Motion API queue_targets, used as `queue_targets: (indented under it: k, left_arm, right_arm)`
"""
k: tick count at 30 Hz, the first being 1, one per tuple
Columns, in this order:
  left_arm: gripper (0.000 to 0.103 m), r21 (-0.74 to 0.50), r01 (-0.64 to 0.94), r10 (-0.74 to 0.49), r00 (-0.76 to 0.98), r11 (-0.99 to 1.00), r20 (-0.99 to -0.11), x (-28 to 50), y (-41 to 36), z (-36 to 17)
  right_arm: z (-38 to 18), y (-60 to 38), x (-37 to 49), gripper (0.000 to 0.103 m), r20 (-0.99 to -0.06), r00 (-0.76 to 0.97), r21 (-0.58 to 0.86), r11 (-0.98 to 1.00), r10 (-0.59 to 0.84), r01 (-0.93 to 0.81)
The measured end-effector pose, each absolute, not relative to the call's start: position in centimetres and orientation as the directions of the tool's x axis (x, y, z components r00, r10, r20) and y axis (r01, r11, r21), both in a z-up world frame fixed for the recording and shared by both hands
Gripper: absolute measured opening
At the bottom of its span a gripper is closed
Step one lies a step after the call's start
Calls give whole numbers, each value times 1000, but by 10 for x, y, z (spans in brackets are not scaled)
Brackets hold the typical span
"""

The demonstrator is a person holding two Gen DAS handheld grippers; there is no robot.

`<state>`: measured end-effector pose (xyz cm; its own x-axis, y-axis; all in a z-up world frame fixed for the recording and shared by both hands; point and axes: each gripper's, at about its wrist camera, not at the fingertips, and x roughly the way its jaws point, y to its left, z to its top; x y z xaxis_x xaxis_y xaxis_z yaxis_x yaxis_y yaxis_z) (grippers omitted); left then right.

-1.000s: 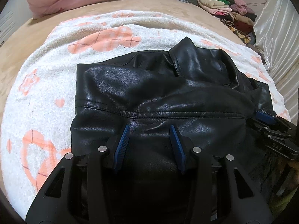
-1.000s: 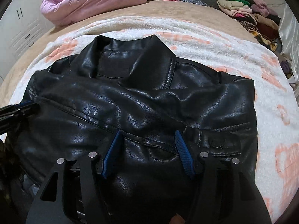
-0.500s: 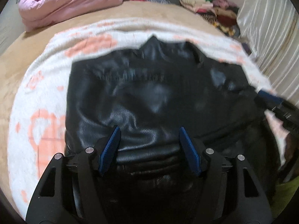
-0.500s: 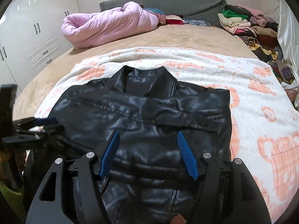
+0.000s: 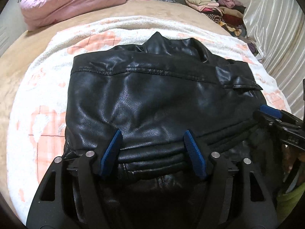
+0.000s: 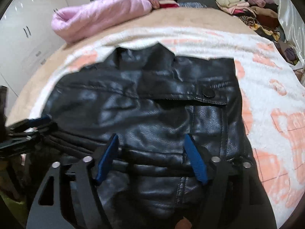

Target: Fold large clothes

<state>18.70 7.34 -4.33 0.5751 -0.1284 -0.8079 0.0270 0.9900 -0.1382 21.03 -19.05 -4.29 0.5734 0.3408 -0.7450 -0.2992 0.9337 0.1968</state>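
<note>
The left gripper [image 5: 152, 133] is hovering with its jaws spread wide over the near hem of the black leather jacket [image 5: 152, 95]; the right gripper [image 6: 150, 139] is doing likewise, gripping nothing. The jacket is lying folded on the white-and-peach blanket [image 5: 47, 95]. At eleven o'clock a pink quilt [image 5: 72, 2] is sitting; at one o'clock, piled clothes [image 5: 213, 5].

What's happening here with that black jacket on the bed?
A person holding a two-finger tool in each hand is folding a black leather jacket laid on a white and peach fleece blanket on a bed. The left tool and the right tool both hover open over the jacket's near edge, gripping nothing. A pink puffy quilt and a pile of folded clothes sit at the far end.
</note>
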Motion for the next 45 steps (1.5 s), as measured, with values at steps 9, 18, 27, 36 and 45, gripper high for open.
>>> queue_targets:
  k: [9, 18, 27, 36, 45]
  left_arm:
    - [76, -140, 24, -128, 586, 990, -800, 181, 64, -31]
    - [93, -141, 22, -126, 604, 990, -787, 173, 62, -17]
    - [93, -143, 24, -126, 625, 989, -770, 163, 62, -1]
    - [93, -153, 22, -132, 635, 988, -762, 153, 62, 7]
    - [93, -176, 31, -154, 649, 984, -745, 135, 62, 18]
  right_arm:
    - [-20, -203, 190, 98, -709, 614, 207, 934, 348, -290]
    - [-10, -205, 180, 99, -687, 635, 214, 933, 354, -289]
    - [5, -199, 169, 99, -664, 652, 212, 929, 365, -304]
    - [20, -193, 156, 99, -648, 671, 187, 929, 360, -319]
    - [34, -190, 137, 99, -633, 685, 174, 928, 362, -330]
